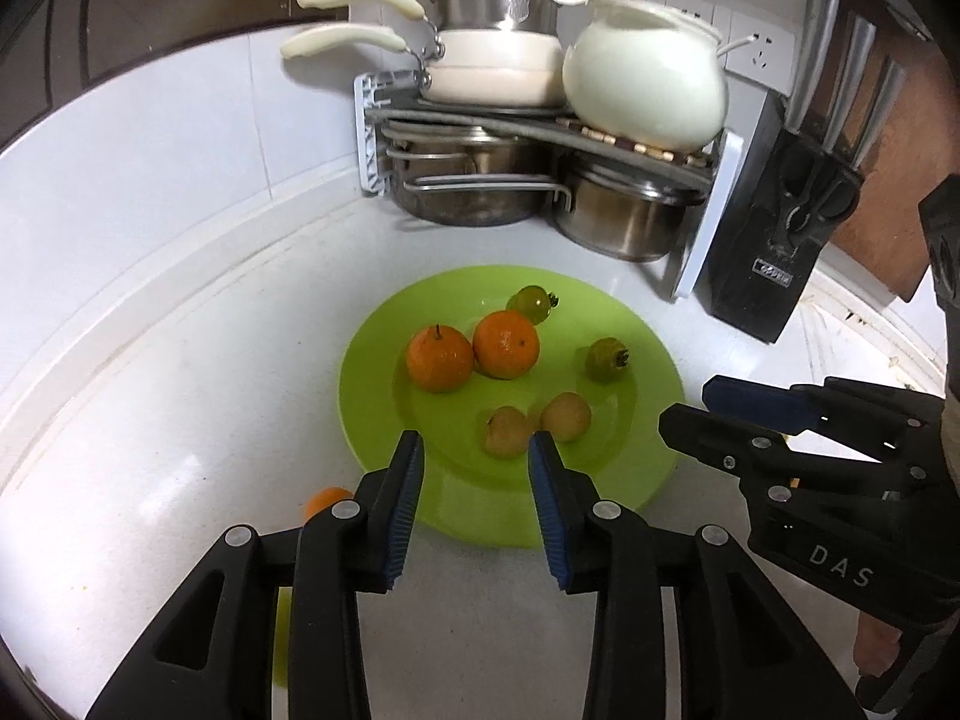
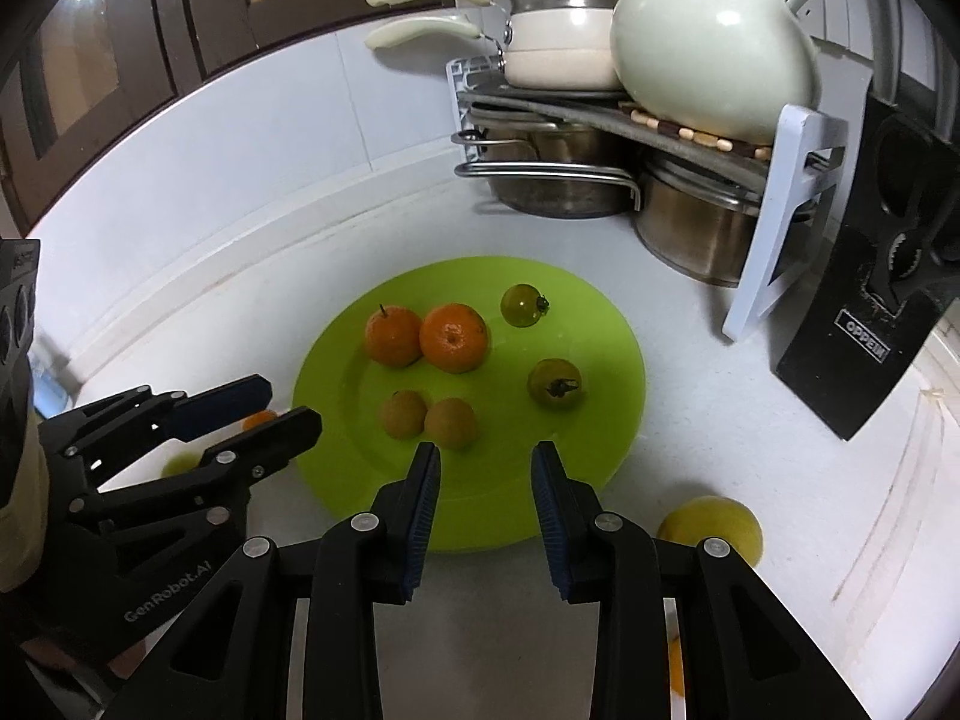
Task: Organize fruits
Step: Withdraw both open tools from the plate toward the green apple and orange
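A lime green plate (image 1: pixel 420 480) (image 2: pixel 576 468) lies on the white counter. On it are two oranges (image 1: pixel 439 358) (image 2: pixel 393 336), two small green tomatoes (image 1: pixel 605 360) (image 2: pixel 555 384) and two brown round fruits (image 1: pixel 507 432) (image 2: pixel 450 423). My left gripper (image 1: pixel 477 450) is open and empty over the plate's near rim. My right gripper (image 2: pixel 486 459) is open and empty over the near rim too; it shows at the right of the left wrist view (image 1: pixel 690 408). A small orange fruit (image 1: pixel 327 499) (image 2: pixel 259 420) lies on the counter left of the plate. A yellow-green fruit (image 2: pixel 711 531) lies right of the plate.
A corner rack (image 1: pixel 540 132) (image 2: pixel 600 114) holds steel pots, a cream pan and a white ceramic pot (image 1: pixel 645 81) behind the plate. A black knife block (image 1: pixel 774 252) (image 2: pixel 858 336) stands at the right. Another yellow-green fruit (image 2: pixel 178 466) lies at the left.
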Available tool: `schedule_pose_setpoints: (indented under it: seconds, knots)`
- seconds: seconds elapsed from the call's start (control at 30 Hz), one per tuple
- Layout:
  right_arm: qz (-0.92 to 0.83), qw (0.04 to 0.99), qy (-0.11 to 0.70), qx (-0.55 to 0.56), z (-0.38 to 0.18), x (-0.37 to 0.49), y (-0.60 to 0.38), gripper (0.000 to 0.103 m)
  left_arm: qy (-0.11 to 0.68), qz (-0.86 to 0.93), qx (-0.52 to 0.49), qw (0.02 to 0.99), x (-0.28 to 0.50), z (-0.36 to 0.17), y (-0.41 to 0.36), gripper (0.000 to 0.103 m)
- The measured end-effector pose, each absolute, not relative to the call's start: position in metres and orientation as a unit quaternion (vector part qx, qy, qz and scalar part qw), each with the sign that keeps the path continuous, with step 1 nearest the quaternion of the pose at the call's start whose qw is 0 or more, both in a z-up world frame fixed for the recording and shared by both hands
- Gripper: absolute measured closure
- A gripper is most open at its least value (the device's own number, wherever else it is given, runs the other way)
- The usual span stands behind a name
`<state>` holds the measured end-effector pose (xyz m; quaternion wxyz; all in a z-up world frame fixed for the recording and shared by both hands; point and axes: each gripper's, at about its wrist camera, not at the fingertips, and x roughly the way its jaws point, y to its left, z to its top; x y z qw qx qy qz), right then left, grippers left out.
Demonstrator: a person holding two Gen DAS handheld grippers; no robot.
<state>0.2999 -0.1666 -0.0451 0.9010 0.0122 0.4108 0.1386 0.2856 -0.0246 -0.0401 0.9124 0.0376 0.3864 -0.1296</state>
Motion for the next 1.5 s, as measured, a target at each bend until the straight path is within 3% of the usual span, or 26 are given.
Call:
schedule_pose_setpoints:
  seconds: [0.3, 0.4, 0.57, 0.9, 1.07, 1.5]
  knots:
    - [0.138, 0.910, 0.391, 0.009, -0.027, 0.273, -0.163, 0.070, 0.366, -0.124, 0.028, 0.922, 0.258, -0.019, -0.016, 0.061]
    - [0.134, 0.914, 0.383, 0.013, -0.021, 0.264, -0.162, 0.065, 0.361, -0.120, 0.021, 0.925, 0.249, -0.015, -0.011, 0.058]
    - [0.124, 0.919, 0.374, 0.011, -0.015, 0.252, -0.160, 0.064, 0.351, -0.107, 0.012, 0.930, 0.235, -0.008, 0.001, 0.052]
    - [0.056, 0.944, 0.325, 0.012, -0.001, 0.214, -0.159, 0.046, 0.321, -0.046, 0.000, 0.946, 0.197, -0.001, 0.032, 0.028]
    - [0.015, 0.951, 0.307, 0.024, 0.001, 0.195, -0.165, 0.040, 0.323, -0.018, -0.009, 0.946, 0.181, -0.010, 0.042, 0.023]
    - [-0.093, 0.949, 0.292, 0.071, -0.014, 0.169, -0.186, 0.034, 0.321, 0.036, -0.003, 0.947, 0.168, -0.033, 0.052, 0.018]
